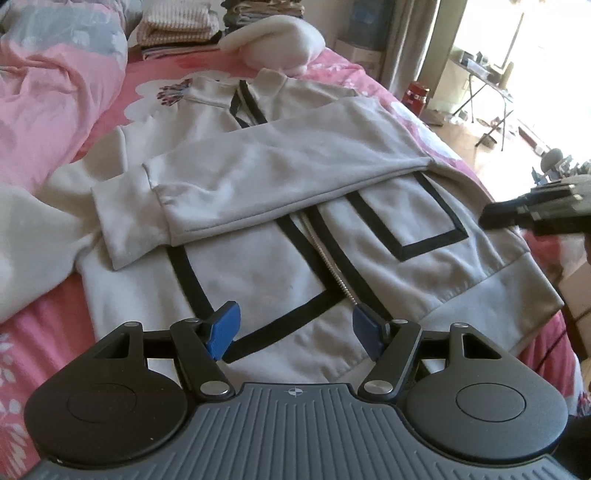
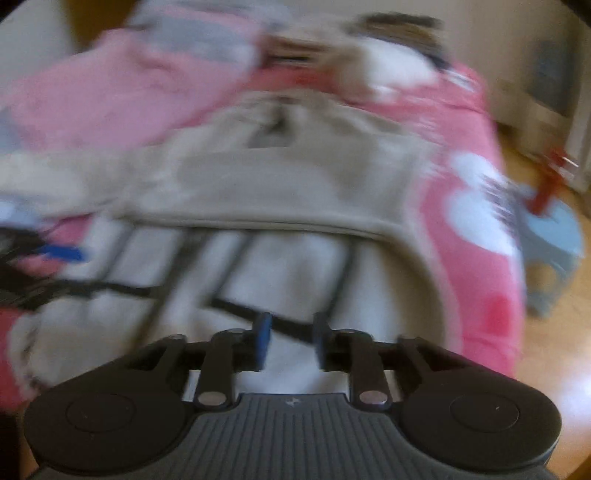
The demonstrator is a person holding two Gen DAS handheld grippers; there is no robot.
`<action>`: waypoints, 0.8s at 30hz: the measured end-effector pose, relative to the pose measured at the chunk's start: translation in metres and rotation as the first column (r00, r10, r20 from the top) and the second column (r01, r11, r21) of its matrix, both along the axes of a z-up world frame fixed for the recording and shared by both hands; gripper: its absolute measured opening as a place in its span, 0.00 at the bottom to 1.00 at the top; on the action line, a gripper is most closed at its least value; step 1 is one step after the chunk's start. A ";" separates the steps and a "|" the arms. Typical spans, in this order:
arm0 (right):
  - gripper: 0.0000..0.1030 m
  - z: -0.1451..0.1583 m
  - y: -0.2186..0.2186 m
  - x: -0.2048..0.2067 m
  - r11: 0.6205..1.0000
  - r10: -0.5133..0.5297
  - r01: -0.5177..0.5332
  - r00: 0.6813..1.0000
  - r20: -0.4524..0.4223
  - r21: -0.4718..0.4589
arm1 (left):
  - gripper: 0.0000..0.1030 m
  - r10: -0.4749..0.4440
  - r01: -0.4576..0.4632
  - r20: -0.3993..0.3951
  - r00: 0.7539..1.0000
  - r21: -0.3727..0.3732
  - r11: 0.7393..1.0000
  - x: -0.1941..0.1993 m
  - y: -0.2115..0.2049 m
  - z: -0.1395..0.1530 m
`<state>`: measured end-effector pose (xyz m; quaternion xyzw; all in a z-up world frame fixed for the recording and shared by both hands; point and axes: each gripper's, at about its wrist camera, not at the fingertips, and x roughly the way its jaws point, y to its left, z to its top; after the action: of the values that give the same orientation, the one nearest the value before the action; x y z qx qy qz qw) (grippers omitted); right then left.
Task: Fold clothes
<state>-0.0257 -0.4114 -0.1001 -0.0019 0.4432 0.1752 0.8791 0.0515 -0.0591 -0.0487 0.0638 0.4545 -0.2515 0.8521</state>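
Note:
A light grey zip jacket (image 1: 258,266) with black trim lies face up on the pink bed, its hem toward me. One sleeve (image 1: 277,166) is folded across the chest, and its cuff lies over the other cuff at the left. My left gripper (image 1: 295,328) hovers open above the hem beside the zipper, with nothing between its blue pads (image 1: 225,330). The right gripper (image 1: 535,214) shows at the right edge, off the jacket's side. The right wrist view is blurred: the jacket (image 2: 295,266) lies below, and my right gripper (image 2: 291,341) has a clear gap between its pads.
A rumpled pink duvet (image 1: 48,92) fills the left side. A white cushion (image 1: 280,40) and stacks of folded clothes (image 1: 177,26) sit at the head of the bed. The bed's right edge drops to a wooden floor with a blue stool (image 2: 550,236).

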 end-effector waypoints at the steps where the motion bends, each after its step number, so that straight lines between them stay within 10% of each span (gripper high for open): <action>1: 0.35 -0.004 0.009 -0.003 0.999 0.036 -0.036 0.999 0.000 -0.014 | 0.66 0.003 -0.003 -0.010 1.000 0.002 1.000 0.000 -0.001 -0.003; 5: 0.36 -0.050 0.035 -0.003 0.987 0.048 -0.063 0.994 -0.101 -0.150 | 0.66 0.007 -0.006 -0.043 0.999 0.019 1.000 -0.004 -0.003 -0.012; 8: 0.36 -0.031 0.038 0.000 0.986 0.060 -0.069 0.996 -0.064 -0.150 | 0.66 0.023 -0.023 -0.001 1.000 0.014 1.000 -0.004 0.004 -0.001; 14: 0.61 0.009 0.047 0.039 0.994 0.006 0.018 0.975 0.220 -0.110 | 0.74 0.173 -0.170 0.141 0.975 -0.029 0.985 0.039 0.022 0.015; 19: 0.56 -0.003 0.050 0.091 0.987 -0.140 0.155 0.955 0.263 -0.039 | 0.67 0.258 -0.256 0.270 0.928 -0.041 0.966 0.077 0.024 0.000; 24: 0.43 -0.053 0.052 0.120 0.980 -0.169 0.185 0.969 0.181 -0.076 | 0.54 0.282 -0.284 0.234 0.930 -0.028 0.958 0.101 0.029 -0.032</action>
<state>0.0939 -0.3592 -0.1534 -0.0180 0.3709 0.0746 0.9255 0.1523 -0.0303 -0.0808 0.0300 0.3554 -0.1153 0.9271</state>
